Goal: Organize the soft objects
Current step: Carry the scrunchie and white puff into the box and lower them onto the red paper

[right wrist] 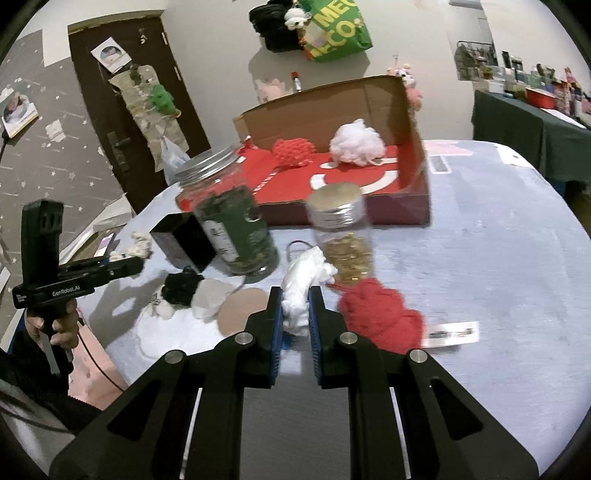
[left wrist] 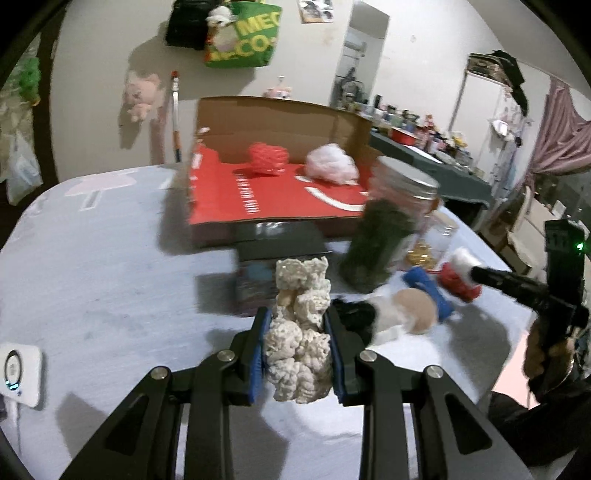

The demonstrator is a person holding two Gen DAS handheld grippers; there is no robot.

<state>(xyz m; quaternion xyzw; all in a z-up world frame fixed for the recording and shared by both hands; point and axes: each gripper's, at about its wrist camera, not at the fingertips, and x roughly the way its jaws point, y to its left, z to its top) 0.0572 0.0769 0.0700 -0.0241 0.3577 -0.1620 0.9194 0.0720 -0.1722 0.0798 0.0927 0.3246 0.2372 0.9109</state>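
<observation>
While the left gripper (left wrist: pixel 297 343) has its blue-padded jaws closed on a lumpy cream sponge piece (left wrist: pixel 300 332) held up above the pale tablecloth (left wrist: pixel 110 277), the right gripper (right wrist: pixel 295 314) pinches a crumpled white soft wad (right wrist: pixel 301 291) between narrowly set jaws, just over the table. Beside the right gripper's tip lies a red yarn bundle (right wrist: pixel 380 319), touching the cloth, with a small label card (right wrist: pixel 452 334) next to it. To the other side rest a round tan pad (right wrist: pixel 240 308), a white scrap and a black fuzzy piece (right wrist: pixel 181 288), close together. A blue soft item (left wrist: pixel 428 291) shows in the left view near these. Behind them stand two clear jars with metal lids: one filled with dark green contents (right wrist: pixel 236 229), one with golden bits (right wrist: pixel 345 236). Farther back sits an open cardboard box (right wrist: pixel 413 177) with a red floor, holding a red knobbly ball (right wrist: pixel 293 151) and a white fluffy puff (right wrist: pixel 356 144), well apart from each other. On the far wall hangs a green bag (right wrist: pixel 336 29)
</observation>
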